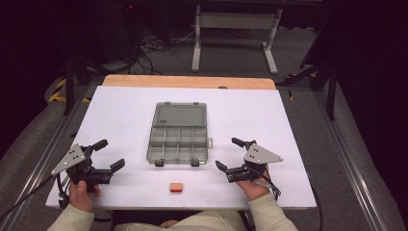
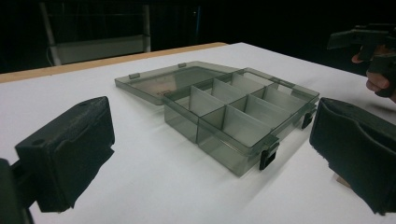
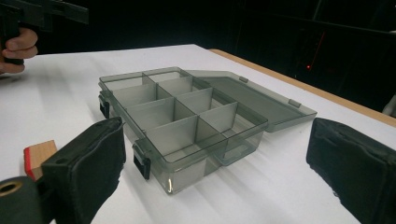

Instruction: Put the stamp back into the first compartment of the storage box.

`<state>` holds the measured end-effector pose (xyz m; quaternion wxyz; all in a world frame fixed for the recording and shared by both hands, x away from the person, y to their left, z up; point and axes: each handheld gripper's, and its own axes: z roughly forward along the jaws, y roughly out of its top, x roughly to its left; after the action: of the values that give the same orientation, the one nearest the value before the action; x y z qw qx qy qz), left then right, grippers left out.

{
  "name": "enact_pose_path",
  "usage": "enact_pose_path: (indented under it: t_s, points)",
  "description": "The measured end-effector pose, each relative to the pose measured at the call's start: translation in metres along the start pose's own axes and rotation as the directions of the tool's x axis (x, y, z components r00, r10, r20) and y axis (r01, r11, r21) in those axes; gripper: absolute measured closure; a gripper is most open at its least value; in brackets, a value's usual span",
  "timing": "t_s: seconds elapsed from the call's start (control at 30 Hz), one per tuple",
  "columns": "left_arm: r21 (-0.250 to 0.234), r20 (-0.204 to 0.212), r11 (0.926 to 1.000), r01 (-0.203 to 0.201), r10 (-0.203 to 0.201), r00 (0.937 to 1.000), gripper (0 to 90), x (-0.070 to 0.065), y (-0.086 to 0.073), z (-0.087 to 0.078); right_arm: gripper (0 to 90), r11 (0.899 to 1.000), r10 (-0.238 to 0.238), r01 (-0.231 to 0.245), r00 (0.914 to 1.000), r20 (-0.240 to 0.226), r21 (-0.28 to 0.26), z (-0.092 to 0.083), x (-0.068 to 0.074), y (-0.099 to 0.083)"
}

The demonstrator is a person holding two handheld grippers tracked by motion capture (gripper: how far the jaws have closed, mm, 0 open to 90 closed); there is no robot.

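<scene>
Red-faced wooden block (image 3: 38,157) beside claw (image 3: 224,172)

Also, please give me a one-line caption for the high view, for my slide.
Open grey translucent plastic compartment box on a white table, small red-edged wooden block nearer the person, open left gripper and right gripper flanking.

Bright white table (image 1: 125,110), dark surroundings, soft shadows.

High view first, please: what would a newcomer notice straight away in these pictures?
A smoky clear plastic box lies open mid-table, its lid folded flat behind empty compartments. A small wooden block with a red edge sits at the near edge. The left gripper and right gripper flank the box, jaws apart.
</scene>
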<state>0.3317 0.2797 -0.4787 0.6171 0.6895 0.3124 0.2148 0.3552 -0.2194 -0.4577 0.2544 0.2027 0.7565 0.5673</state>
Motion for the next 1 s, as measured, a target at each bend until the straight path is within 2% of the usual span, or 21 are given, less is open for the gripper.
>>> enact_pose_path:
  t_s: [0.13,0.2,0.3,0.7,0.9,1.0]
  points:
    - [-0.014,0.004,0.9999,0.003,-0.003,1.0,0.5,0.0,0.0,-0.001,6.0,1.0,-0.008,0.008,1.0,-0.001,-0.002,-0.001,0.001,0.001]
    - [-0.004,0.002,1.0,0.0,0.0,1.0,0.5,0.001,0.001,-0.001,6.3,1.0,-0.009,0.009,1.0,-0.003,-0.008,-0.001,0.001,0.002]
    - [-0.001,0.02,1.0,0.0,0.0,0.9998,0.6,0.001,0.001,-0.001,7.2,1.0,-0.006,0.006,0.9999,-0.009,-0.005,0.0,0.002,0.002]
    - [0.001,0.01,1.0,0.001,-0.001,0.9999,0.7,0.001,0.002,-0.002,8.8,1.0,-0.005,0.005,0.9999,-0.013,-0.002,0.0,0.003,0.004]
    - [0.002,0.008,1.0,0.001,-0.001,1.0,0.7,0.001,0.002,-0.002,9.4,1.0,0.007,-0.007,0.9993,-0.035,0.001,0.003,0.005,0.007]
    - [0.005,0.009,1.0,-0.004,0.004,0.9999,0.8,0.0,0.002,-0.002,10.4,1.0,-0.006,0.007,0.9978,-0.066,0.012,0.011,0.008,0.014]
